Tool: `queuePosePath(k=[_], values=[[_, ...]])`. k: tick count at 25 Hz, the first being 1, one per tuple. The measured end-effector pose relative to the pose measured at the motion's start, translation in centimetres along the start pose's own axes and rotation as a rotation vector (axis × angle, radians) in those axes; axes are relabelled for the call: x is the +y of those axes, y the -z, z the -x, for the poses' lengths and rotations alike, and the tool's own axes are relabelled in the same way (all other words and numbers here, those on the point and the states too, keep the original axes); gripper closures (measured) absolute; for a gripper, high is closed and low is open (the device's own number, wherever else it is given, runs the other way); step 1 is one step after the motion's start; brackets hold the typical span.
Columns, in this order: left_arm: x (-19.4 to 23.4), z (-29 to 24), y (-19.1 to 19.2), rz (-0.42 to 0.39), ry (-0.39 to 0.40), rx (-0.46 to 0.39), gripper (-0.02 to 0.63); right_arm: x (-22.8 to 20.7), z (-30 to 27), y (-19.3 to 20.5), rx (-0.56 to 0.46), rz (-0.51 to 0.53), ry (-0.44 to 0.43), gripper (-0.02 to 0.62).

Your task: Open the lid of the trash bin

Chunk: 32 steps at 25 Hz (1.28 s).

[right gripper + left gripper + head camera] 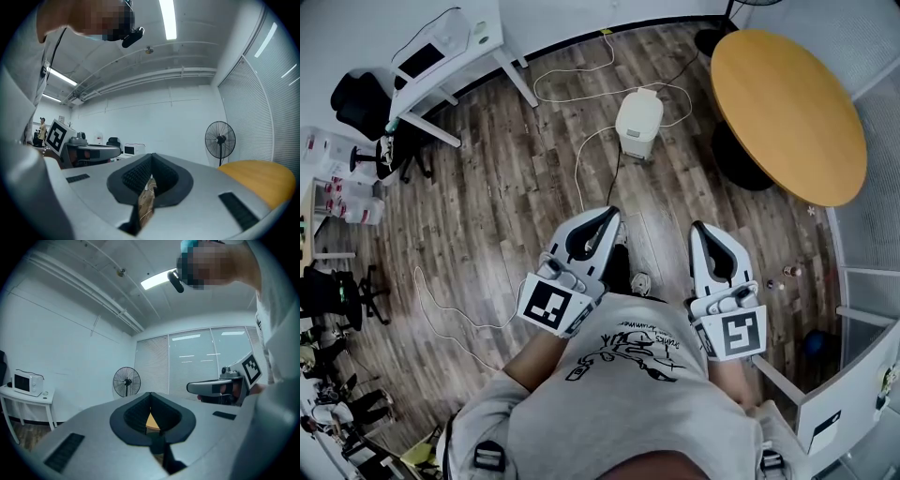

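The left gripper (607,221) and right gripper (703,232) are both pressed together with nothing between the jaws, held level by the person's waist in the lower middle of the head view. The bin (638,122) stands on the floor (506,234) in the upper middle, well apart from both, its lid (639,103) down. This looks like the approach step, with the bin untouched. Next, a gripper must likely get low to the lid's edge and lift it. No brand shows on the bin. The shirt (619,375) print is too small to read, and the cubes (551,305) bear only square markers.
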State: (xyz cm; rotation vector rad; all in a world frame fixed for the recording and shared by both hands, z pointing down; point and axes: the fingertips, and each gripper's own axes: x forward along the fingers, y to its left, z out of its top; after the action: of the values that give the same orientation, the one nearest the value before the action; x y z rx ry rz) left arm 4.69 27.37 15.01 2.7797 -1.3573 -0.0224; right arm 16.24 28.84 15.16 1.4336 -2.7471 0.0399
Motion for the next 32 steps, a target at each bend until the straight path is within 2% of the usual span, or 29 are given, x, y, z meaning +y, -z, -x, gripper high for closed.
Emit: queuePosePath(k=[5, 13, 32], values=[[1.5, -1.8, 0.0, -0.001, 0.009, -0.012, 0.591, -1.4, -2.0, 0.4, 0.004, 0.000, 0.009, 0.589], [6.6, -5.6, -0.4, 0.008, -0.003, -0.027, 0.591, -3.6, -8.0, -0.4, 0.002, 0.019, 0.000, 0.589], [24.6, -14.9, -2.6, 0.027, -0.019, -0.040, 0.591, -7.3, -28.1, -2.7, 0.020, 0.039, -0.019, 0.589]])
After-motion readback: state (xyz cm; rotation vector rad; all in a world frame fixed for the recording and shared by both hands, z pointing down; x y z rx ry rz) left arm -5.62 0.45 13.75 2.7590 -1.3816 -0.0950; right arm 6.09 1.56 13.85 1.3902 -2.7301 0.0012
